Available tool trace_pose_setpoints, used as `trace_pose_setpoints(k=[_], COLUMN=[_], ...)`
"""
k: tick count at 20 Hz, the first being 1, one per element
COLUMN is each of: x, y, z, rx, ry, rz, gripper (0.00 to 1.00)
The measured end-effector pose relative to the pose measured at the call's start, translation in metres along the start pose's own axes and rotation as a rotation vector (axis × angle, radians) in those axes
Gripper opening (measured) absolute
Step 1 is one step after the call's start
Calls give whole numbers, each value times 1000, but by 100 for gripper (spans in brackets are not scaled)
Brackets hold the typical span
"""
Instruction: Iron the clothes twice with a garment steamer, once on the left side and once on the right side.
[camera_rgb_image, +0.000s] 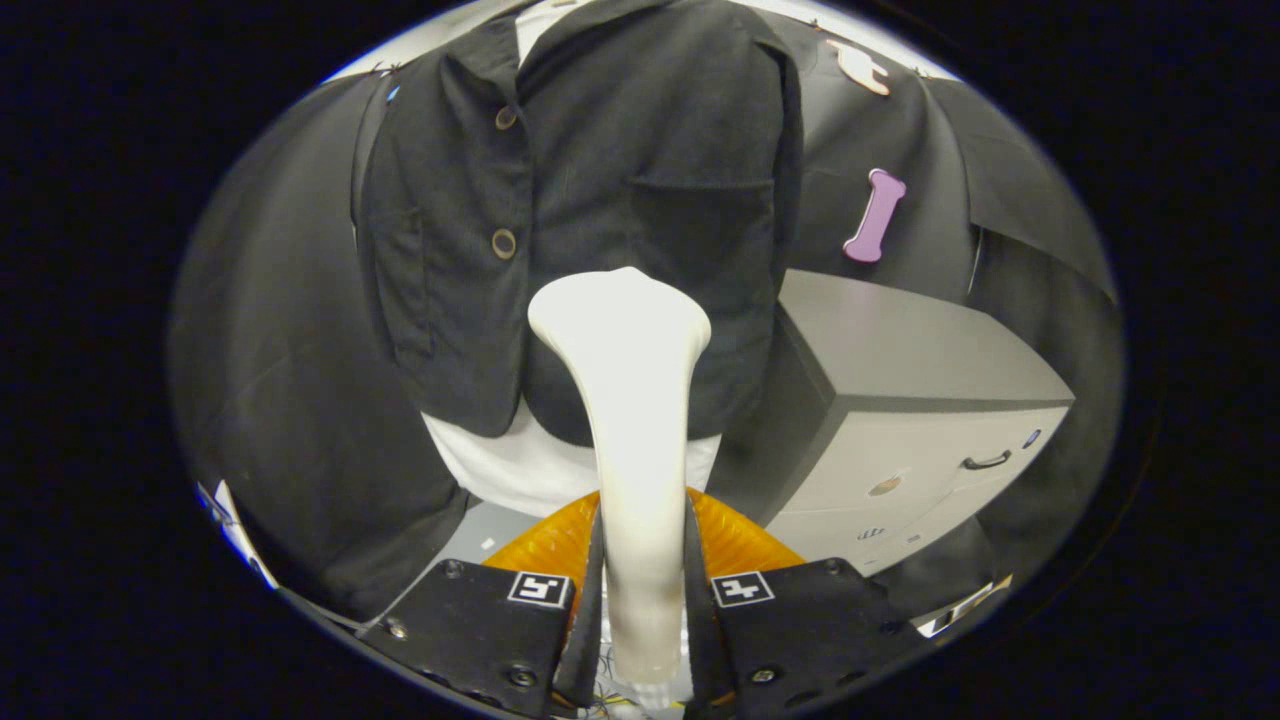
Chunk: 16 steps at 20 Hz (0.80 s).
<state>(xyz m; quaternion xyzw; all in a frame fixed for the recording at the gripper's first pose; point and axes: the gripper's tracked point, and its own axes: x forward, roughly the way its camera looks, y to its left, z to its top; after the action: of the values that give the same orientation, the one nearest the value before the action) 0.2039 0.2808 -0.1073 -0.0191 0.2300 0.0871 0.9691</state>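
White garment steamer (630, 400) clamped in the tool (640, 590), its head at the black jacket (620, 180)'s lower hem, cabinet (900, 400) alongside.

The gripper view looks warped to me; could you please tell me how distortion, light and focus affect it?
Gripper view: fisheye bends the grey cabinet edges; even lighting, no glare on the white steamer, which the tongs clamp from both sides; the black jacket is sharp enough to show buttons, folds dim.
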Motion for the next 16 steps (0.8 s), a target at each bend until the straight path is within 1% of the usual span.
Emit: trace_pose_setpoints(k=[3,8,11,16], x=[-27,-86,-114,-140], y=[5,27,49,100], z=[40,123,168,227], rx=[8,17,10,7], ry=[-81,-247,-328,-416], rz=[17,56,80,126], gripper=[38,38,38,38])
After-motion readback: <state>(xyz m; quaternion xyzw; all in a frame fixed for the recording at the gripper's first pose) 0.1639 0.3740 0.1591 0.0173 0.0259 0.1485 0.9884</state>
